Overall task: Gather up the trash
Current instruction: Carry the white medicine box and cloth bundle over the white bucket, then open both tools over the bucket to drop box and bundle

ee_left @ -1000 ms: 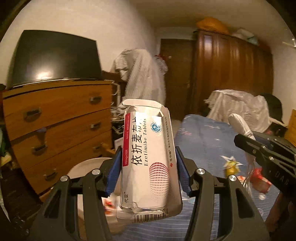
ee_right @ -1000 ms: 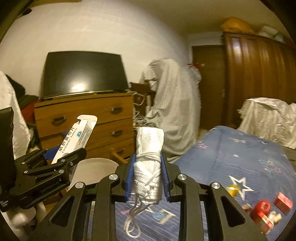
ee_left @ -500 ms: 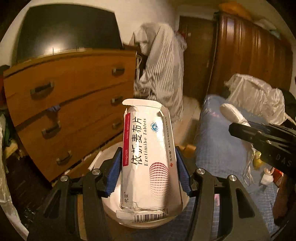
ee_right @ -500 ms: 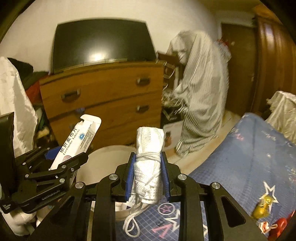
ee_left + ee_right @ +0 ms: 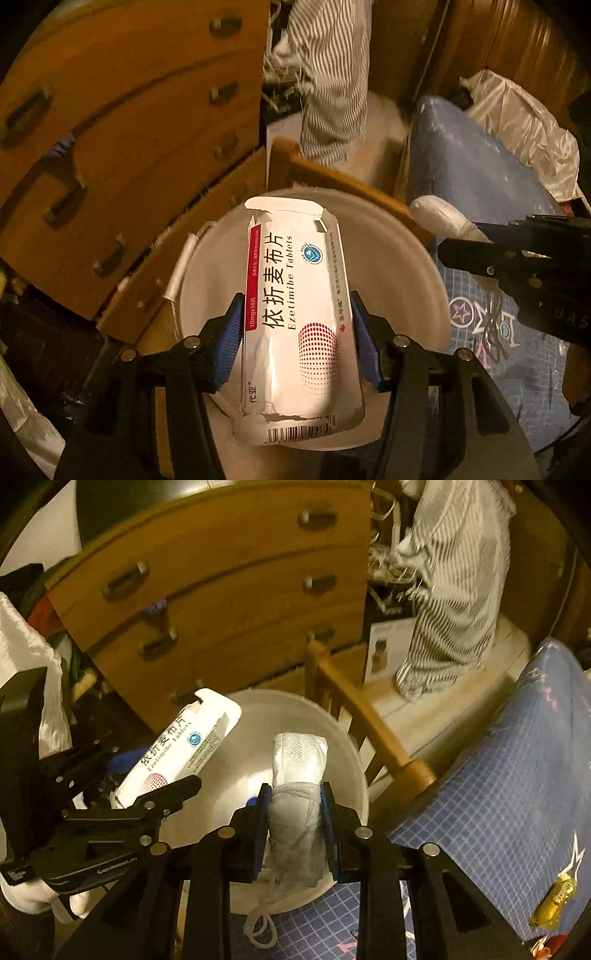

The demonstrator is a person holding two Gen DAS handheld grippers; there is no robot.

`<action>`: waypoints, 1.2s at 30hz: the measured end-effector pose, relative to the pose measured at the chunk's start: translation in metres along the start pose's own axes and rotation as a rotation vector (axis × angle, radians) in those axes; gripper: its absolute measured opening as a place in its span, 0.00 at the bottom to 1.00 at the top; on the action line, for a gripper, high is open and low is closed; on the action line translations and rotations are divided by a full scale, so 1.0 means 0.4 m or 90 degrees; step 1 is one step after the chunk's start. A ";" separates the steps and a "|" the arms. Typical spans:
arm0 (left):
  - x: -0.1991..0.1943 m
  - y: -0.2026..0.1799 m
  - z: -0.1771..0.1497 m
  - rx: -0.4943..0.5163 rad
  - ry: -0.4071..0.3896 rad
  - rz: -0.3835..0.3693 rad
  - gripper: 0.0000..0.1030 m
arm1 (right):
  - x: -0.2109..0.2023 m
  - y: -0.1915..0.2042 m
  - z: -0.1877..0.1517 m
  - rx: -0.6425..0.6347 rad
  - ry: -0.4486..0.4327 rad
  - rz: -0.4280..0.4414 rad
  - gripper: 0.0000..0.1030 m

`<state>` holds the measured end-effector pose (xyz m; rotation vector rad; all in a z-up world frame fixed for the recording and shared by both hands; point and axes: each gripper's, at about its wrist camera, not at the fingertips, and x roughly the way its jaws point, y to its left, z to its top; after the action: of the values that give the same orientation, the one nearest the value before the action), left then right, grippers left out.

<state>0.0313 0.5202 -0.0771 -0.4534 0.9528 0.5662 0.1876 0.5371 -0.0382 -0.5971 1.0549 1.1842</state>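
Hovering over white bin [image 5: 332, 734] | left claw [image 5: 295, 332] grips tablet box [image 5: 295, 314] | right claw [image 5: 297, 827] grips rolled mask [image 5: 299, 775]

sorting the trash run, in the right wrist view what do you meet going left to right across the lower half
left gripper holding the tablet box → white bucket → rolled face mask in the right gripper → wooden chair rail → blue bedspread → yellow wrapper

A white, crumpled tablet box [image 5: 295, 317], its end flaps torn open, hangs above the white bin [image 5: 399, 254]. Beside it, a rolled white face mask [image 5: 299, 797] with dangling loops is over the same bin.
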 end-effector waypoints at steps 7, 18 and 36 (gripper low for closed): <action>0.043 0.033 -0.002 0.001 0.025 0.009 0.51 | 0.043 -0.012 0.014 -0.004 0.016 -0.001 0.27; 0.057 0.039 0.006 -0.008 0.019 0.011 0.51 | 0.035 -0.030 -0.014 -0.008 0.010 -0.004 0.27; 0.051 0.042 0.025 -0.020 0.010 0.007 0.51 | 0.041 -0.043 -0.040 -0.001 0.010 0.002 0.27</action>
<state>0.0363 0.5443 -0.0914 -0.4813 0.9624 0.5888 0.1985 0.5254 -0.0620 -0.6068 1.0681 1.1858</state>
